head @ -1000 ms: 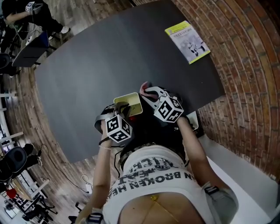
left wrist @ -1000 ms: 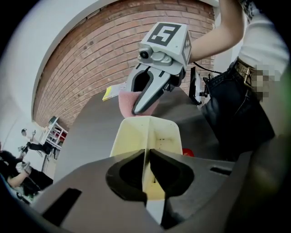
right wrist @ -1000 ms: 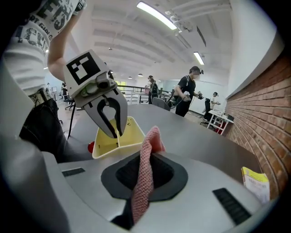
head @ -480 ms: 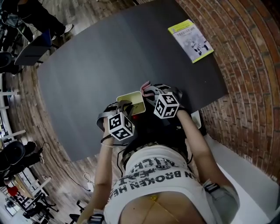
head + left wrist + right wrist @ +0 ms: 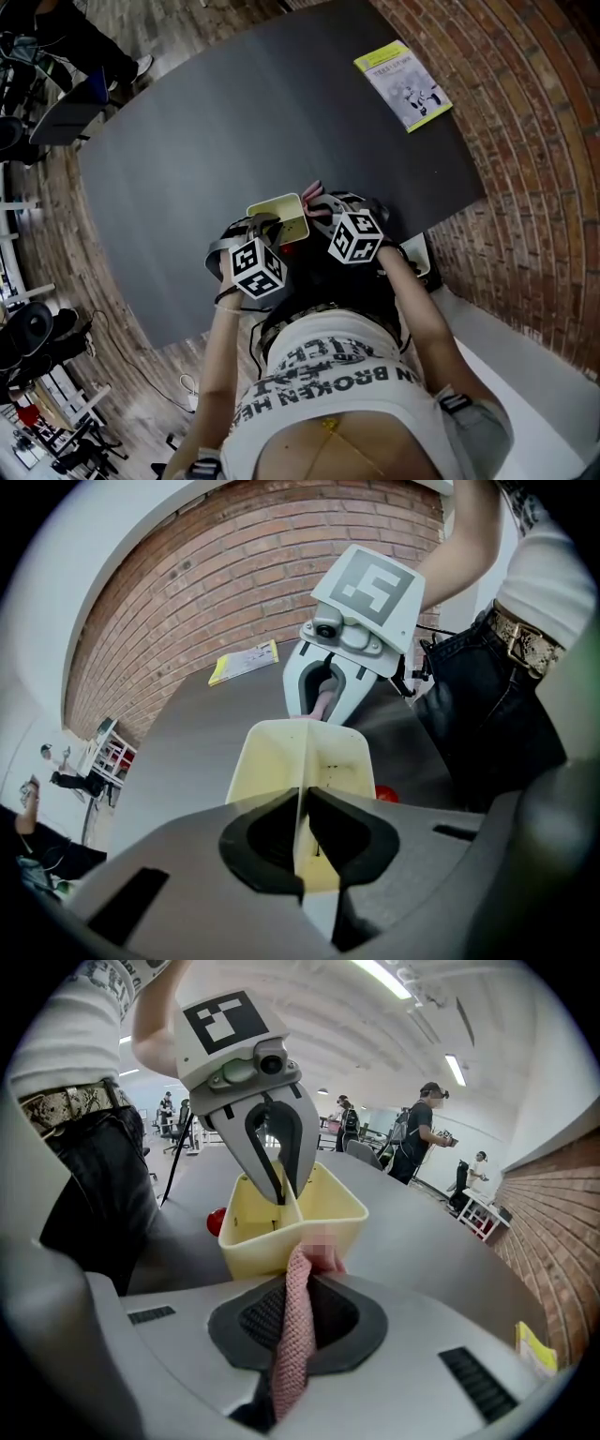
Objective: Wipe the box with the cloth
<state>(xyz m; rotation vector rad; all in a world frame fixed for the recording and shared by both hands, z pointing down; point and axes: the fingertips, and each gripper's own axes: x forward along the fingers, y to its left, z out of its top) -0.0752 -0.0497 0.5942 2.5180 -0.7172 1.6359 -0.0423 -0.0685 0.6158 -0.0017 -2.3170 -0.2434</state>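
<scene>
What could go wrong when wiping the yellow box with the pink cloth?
The left tool pinches only the thin middle wall of the yellow box, so a hard push might twist the box loose. The right tool holds just a narrow fold of pink cloth, so it might slip out, or the hard tool could scrape the box instead.

- The left gripper (image 5: 266,226) points steeply down, its jaws clamped on the thin middle wall of the box (image 5: 300,752).
- The right gripper (image 5: 316,202) slants down less steeply, its jaws pinched on the cloth (image 5: 292,1335), which sticks out past their tips.
- The two grippers face each other, with their tips near together.
- The left forearm (image 5: 217,366) and the right forearm (image 5: 419,319) reach forward from the torso.
</scene>
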